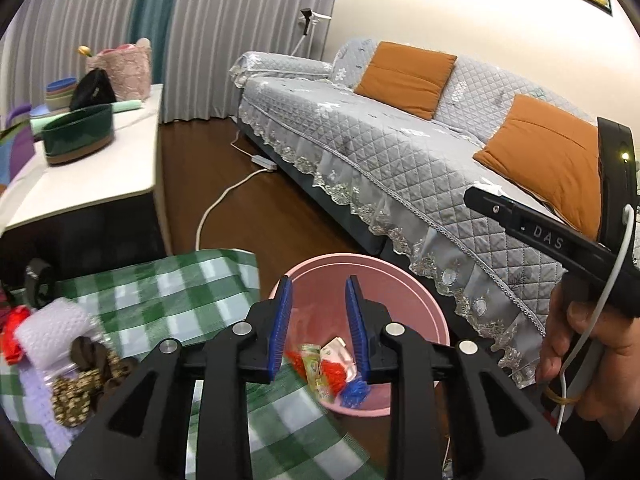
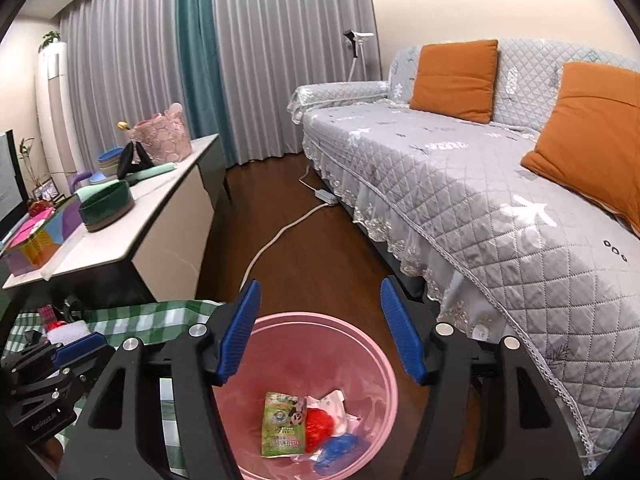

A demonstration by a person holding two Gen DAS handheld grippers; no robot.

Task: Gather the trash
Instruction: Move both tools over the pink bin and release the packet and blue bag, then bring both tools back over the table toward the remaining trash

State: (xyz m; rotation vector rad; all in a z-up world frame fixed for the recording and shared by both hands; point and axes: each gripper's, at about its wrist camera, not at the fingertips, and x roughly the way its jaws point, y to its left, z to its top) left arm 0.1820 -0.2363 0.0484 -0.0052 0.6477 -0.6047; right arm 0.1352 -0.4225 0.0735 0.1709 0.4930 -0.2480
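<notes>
Pink plastic is filling the left wrist view: the bin (image 1: 404, 280) is sitting on the floor between the green checked cloth (image 1: 168, 280) and the sofa (image 1: 400, 152), with the left gripper (image 1: 320, 328) hanging over its rim, fingers spread and holding nothing. Wrappers (image 1: 332, 364) are lying at the bottom (red, green, blue bits). From the right wrist, the right gripper (image 2: 320, 336) is hovering above the same bin (image 2: 360, 344), jaws gaping wide, the green packet (image 2: 282, 426) lying inside
</notes>
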